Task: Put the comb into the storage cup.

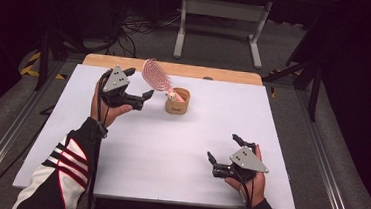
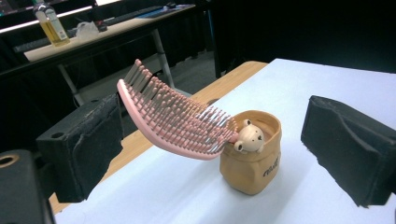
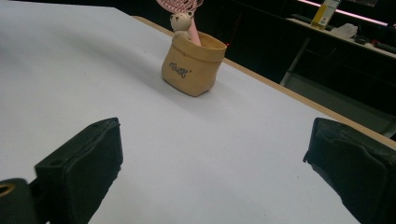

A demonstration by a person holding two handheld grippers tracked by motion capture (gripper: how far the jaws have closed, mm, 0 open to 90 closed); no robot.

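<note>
A pink hairbrush (image 1: 156, 75) stands handle-down in a small tan pot (image 1: 177, 104) with a bear figure (image 1: 172, 95) at its rim, at the far middle of the white table. The brush head leans left, away from the pot. My left gripper (image 1: 141, 82) is open just left of the pot, with the brush head near the gap between its jaws and touching neither. In the left gripper view the brush (image 2: 173, 119) and pot (image 2: 252, 168) sit between the wide-apart jaws. My right gripper (image 1: 222, 146) rests open near the front right, holding nothing; its view shows the pot (image 3: 192, 65) far ahead.
The white tabletop (image 1: 169, 153) has a wooden strip (image 1: 226, 75) along its far edge. Beyond it stand a grey desk frame (image 1: 221, 9) and floor cables (image 1: 134, 28). A bottle (image 2: 52, 25) sits on a distant desk.
</note>
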